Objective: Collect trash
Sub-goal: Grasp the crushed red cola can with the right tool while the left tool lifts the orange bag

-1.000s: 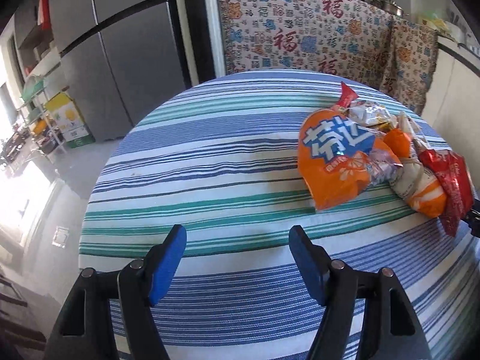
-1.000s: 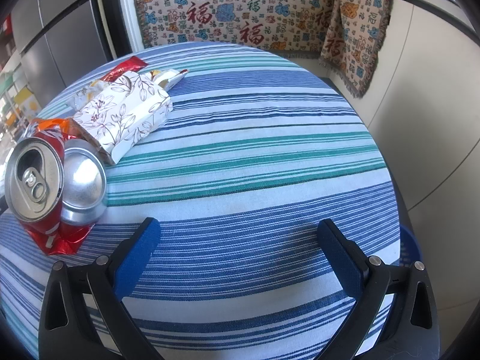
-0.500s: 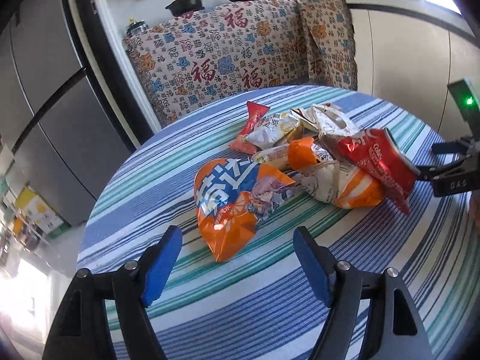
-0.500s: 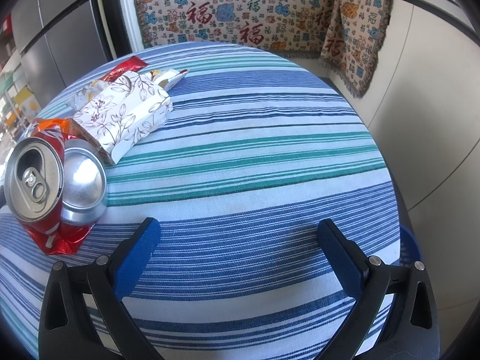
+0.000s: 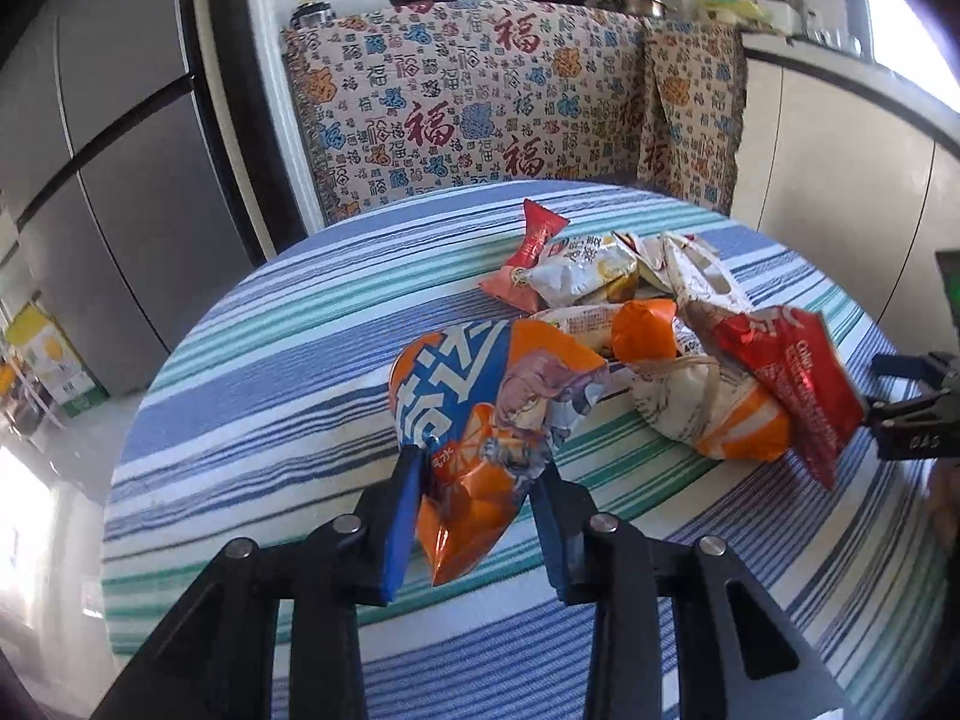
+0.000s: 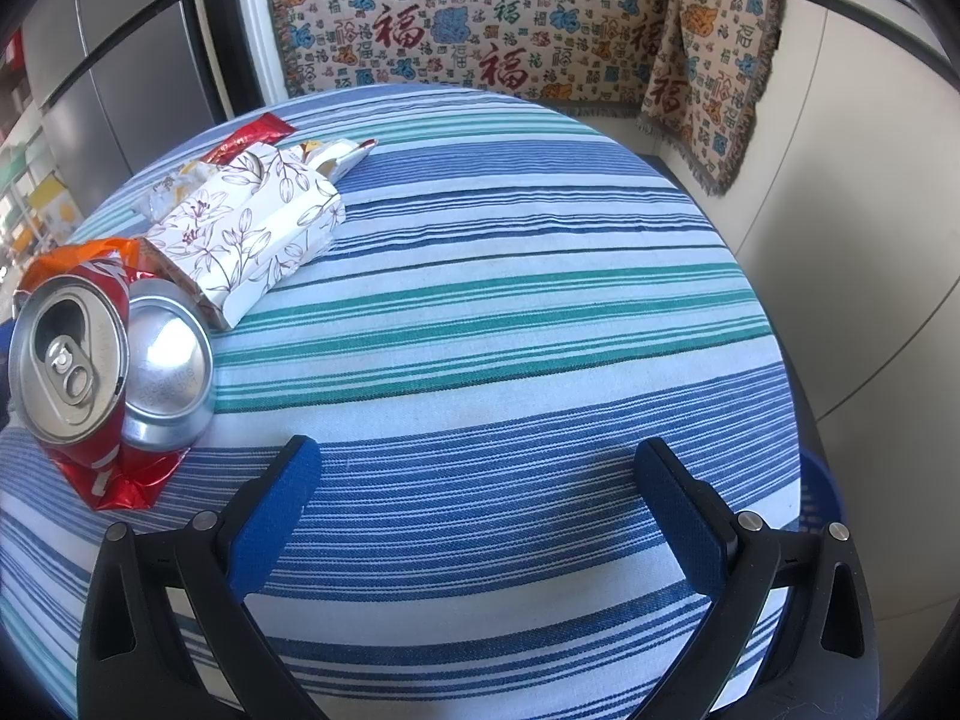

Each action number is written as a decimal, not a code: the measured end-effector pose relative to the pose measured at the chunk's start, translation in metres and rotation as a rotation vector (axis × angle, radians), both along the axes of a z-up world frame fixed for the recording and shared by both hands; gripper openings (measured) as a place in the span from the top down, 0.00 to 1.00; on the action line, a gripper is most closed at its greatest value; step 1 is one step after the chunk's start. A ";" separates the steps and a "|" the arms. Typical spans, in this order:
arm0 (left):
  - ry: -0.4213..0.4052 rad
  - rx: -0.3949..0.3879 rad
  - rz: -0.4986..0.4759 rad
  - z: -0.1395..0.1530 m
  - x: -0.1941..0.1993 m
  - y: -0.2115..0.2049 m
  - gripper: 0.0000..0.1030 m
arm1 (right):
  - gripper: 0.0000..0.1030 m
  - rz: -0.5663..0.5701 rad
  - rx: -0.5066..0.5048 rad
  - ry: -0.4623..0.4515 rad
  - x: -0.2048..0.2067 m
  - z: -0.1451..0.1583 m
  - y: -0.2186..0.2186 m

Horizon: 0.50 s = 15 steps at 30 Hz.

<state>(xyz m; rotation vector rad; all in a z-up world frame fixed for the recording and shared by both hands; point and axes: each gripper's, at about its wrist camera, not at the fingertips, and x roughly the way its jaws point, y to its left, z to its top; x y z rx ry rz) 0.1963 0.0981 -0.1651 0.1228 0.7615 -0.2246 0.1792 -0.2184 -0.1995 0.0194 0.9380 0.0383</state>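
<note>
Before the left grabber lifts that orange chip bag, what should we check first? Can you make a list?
1. Orange chip bag sits between the left gripper fingers: ok.
2. Grip finished: not ok, the jaws are closing now.
3. Bag free of the other wrappers: cannot tell, they touch it.
4. Right gripper empty and open: ok.
5. Crushed red can out of the way: ok.
6. Bin to drop into: cannot tell, only a blue rim peeks past the table.

Tabletop (image 6: 540,312): blue, teal and white stripes. Snack bag (image 5: 486,414): orange and blue. Crushed can (image 6: 102,372): red body, silver ends. Paper bag (image 6: 252,228): white, brown leaf print. Fingers (image 6: 270,516): blue pads, black frames.
</note>
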 end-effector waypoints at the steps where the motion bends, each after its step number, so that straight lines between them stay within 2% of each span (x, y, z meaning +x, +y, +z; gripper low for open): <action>1: 0.004 -0.046 0.009 0.003 -0.006 0.007 0.66 | 0.01 0.000 0.000 0.000 0.000 0.000 0.000; 4: 0.015 -0.140 0.024 0.009 -0.025 0.023 0.66 | 0.01 0.001 0.006 -0.001 -0.001 0.000 -0.001; 6: 0.024 -0.176 0.031 0.011 -0.032 0.030 0.66 | 0.03 0.006 0.043 -0.018 -0.003 0.002 -0.005; 7: 0.026 -0.189 0.032 0.014 -0.035 0.032 0.66 | 0.14 0.016 0.095 -0.045 -0.009 0.006 -0.010; 8: 0.028 -0.200 0.033 0.015 -0.038 0.033 0.66 | 0.17 0.024 0.133 -0.066 -0.015 0.010 -0.014; 10: 0.031 -0.218 0.030 0.017 -0.041 0.033 0.66 | 0.17 0.056 0.167 -0.109 -0.032 0.022 -0.013; 13: 0.026 -0.233 0.021 0.021 -0.047 0.028 0.66 | 0.09 0.195 0.272 -0.163 -0.054 0.044 0.008; 15: 0.025 -0.242 0.017 0.021 -0.049 0.024 0.66 | 0.05 0.275 0.295 -0.164 -0.057 0.056 0.031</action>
